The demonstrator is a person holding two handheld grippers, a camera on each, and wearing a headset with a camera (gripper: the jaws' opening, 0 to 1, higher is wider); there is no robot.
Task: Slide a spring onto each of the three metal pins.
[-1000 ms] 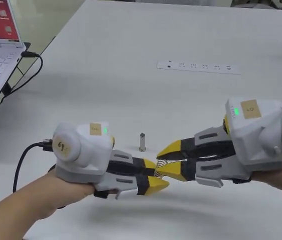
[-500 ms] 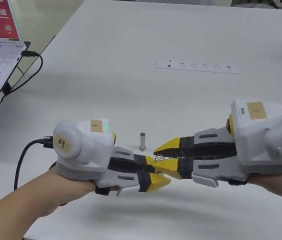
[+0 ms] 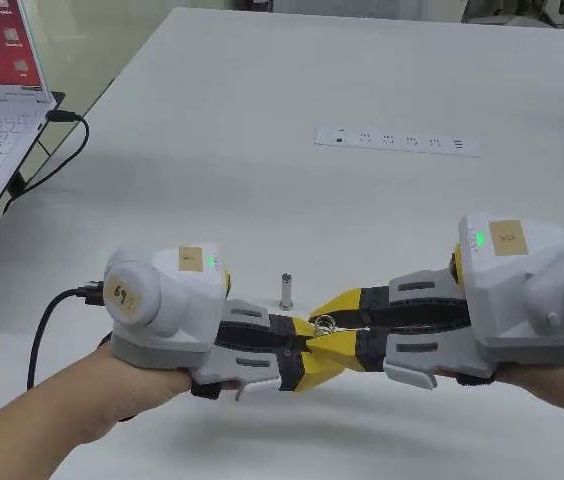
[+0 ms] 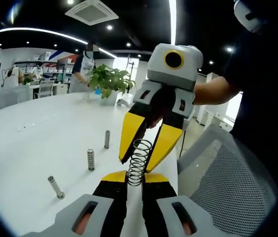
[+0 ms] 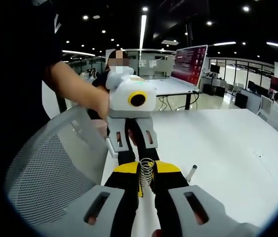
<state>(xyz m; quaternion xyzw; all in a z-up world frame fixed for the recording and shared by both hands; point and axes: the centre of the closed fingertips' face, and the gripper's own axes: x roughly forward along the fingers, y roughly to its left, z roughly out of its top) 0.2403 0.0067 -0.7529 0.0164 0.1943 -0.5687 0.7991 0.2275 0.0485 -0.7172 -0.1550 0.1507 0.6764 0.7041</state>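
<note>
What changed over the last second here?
The right gripper's jaws, wide open a second ago, closed in onto the spring that the left gripper holds out. The left gripper's hold and the upright pin behind the tips stayed as they were.

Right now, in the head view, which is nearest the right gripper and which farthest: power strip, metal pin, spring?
From the right gripper:
1. spring, between its jaws.
2. metal pin, standing just beyond the tips.
3. power strip, far across the table.
</note>
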